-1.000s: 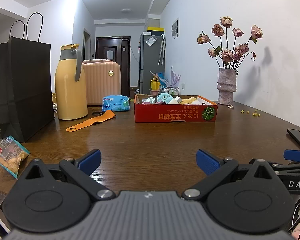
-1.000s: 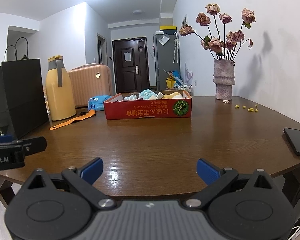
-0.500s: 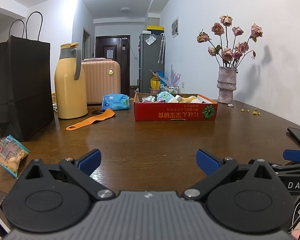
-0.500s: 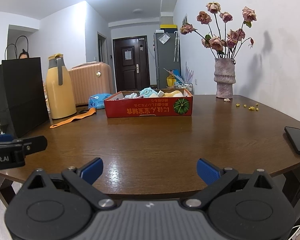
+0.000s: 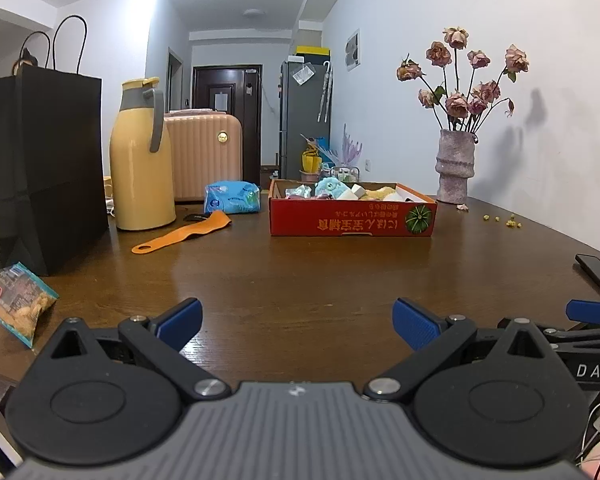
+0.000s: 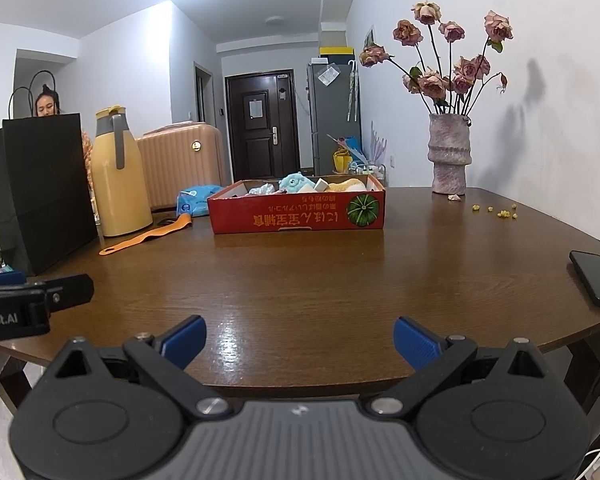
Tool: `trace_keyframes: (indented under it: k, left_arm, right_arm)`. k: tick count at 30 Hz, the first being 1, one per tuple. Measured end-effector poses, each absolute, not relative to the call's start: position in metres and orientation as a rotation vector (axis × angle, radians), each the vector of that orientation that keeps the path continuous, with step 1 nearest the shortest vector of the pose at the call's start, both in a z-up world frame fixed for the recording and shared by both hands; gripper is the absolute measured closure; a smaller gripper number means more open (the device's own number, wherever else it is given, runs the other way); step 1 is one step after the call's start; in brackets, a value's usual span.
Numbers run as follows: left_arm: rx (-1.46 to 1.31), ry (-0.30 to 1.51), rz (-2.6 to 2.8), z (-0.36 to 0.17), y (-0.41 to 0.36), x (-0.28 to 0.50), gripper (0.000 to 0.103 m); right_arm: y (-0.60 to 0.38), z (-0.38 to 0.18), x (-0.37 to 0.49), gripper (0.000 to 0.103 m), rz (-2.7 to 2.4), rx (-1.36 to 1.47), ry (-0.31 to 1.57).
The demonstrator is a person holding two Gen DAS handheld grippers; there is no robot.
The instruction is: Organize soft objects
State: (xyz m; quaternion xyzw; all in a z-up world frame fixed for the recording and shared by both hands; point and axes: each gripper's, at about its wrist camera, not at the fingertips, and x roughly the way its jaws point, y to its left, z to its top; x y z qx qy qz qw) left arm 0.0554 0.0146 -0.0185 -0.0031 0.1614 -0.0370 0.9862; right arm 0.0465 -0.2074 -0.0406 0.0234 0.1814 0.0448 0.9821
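Brown wooden table [image 5: 300, 276], glossy, round-edged; the red box taken as landmark throughout. Left of the box: tall matte black paper bag [image 5: 44, 168], then smooth yellow thermos jug [image 5: 140, 160], blue crinkly tissue pack [image 5: 230, 198], flat orange strap [image 5: 180, 234]. Right of the box: ribbed stone-grey vase [image 5: 454, 172] of dried roses. Shallow red cardboard box [image 6: 296, 210] itself, printed with a pumpkin, already holding the soft objects [image 6: 300, 184]: a fuzzy teal plush, a yellow furry piece, pale foam-like blocks, heaped loosely. Well short of the box, at the near table edge: left gripper [image 5: 296, 322] and right gripper [image 6: 300, 340], blue ribbed fingers [image 6: 184, 340] spread wide apart on both, nothing between them. Fits either soft things gathered and hands drawn back, or a box waiting to be sorted; no telling which. Any further grasp: light squeeze, plush yielding easily.
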Motion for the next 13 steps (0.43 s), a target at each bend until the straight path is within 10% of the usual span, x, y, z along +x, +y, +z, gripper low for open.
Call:
trace_keyframes:
  k: [13]
  left_arm:
    - [-0.049,0.351,-0.080,-0.0220,0.0190,0.0572,0.000]
  right_arm:
    - [-0.2067,-0.0424,0.0464,0.003,0.093,0.048,0.372]
